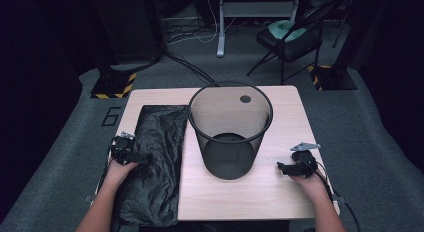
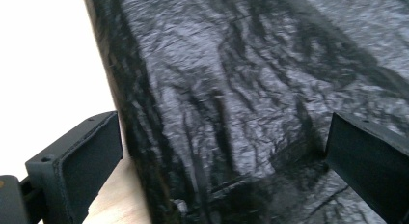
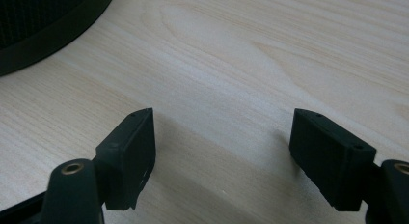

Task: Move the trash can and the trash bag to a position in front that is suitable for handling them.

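Reaching for the black bag (image 2: 251, 103), I have my left gripper (image 2: 222, 161) spread wide over its edge, gripping nothing. My right gripper (image 3: 222, 151) rests released beside the mesh bin (image 1: 230, 127). Next, I judge: pinch the edge.

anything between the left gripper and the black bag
Nothing visible. The left gripper hangs open right at the bag, its jaws either side of the crinkled plastic near the bag's edge. The bin stands apart, to the right.
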`<state>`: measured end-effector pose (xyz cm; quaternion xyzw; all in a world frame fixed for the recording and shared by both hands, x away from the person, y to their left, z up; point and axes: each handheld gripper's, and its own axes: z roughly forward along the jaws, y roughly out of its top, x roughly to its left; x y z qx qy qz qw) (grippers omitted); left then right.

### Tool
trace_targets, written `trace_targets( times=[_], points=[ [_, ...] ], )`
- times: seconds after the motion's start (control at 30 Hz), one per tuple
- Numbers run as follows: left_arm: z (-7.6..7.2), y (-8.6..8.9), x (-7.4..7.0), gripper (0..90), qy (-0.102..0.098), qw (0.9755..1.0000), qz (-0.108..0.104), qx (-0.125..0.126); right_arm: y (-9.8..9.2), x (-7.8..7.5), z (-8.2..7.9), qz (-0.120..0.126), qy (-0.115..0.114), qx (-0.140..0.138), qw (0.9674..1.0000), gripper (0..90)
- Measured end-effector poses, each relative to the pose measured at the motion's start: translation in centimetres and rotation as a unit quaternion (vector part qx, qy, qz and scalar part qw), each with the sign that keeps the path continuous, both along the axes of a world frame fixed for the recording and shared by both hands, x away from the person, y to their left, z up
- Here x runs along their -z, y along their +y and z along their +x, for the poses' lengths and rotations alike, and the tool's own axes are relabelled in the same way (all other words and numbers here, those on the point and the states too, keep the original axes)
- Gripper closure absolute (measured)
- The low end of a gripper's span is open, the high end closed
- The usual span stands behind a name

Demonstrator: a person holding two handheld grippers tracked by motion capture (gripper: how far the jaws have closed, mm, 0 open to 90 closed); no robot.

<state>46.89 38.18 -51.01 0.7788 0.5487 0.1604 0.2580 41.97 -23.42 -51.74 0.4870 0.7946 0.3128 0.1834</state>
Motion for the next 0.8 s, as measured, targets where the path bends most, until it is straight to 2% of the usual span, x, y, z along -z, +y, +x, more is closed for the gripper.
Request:
trace_targets(
  times=[0.1,0.17,0.27,0.47,0.53,0.67,0.77,0.8],
  points=[
    [0.0,0.1,0.4,0.0,0.016,0.9999,0.004,0.0,0.0,0.0,0.0,0.0,0.001,0.002,1.0,23.2],
    [0.0,-0.1,0.4,0.0,0.014,0.9999,0.01,0.002,0.0,0.0,0.0,0.0,0.001,0.002,1.0,23.1],
    [-0.1,-0.3,0.4,0.0,0.014,0.9999,0.002,0.008,0.0,0.0,0.0,0.0,0.0,0.001,1.0,22.9],
    [-0.2,-0.9,0.3,0.0,0.02,0.9996,0.002,0.019,0.1,0.0,0.0,0.0,0.0,0.002,1.0,22.8],
    [-0.3,-1.1,0.3,0.0,0.02,0.9996,-0.003,0.021,0.1,0.0,0.0,0.0,0.0,0.002,1.0,22.7],
    [-0.4,-1.7,0.5,0.0,0.015,0.9993,0.019,0.029,0.1,0.0,0.0,0.0,0.0,0.002,1.0,22.8],
    [-0.5,-2.0,0.5,0.0,0.011,0.9993,0.019,0.031,0.1,0.0,0.0,0.0,0.0,0.002,1.0,22.8],
    [-0.5,-2.0,0.6,0.0,0.004,0.9993,0.016,0.033,0.1,0.0,0.0,0.0,0.0,0.002,1.0,22.7]
  ],
)
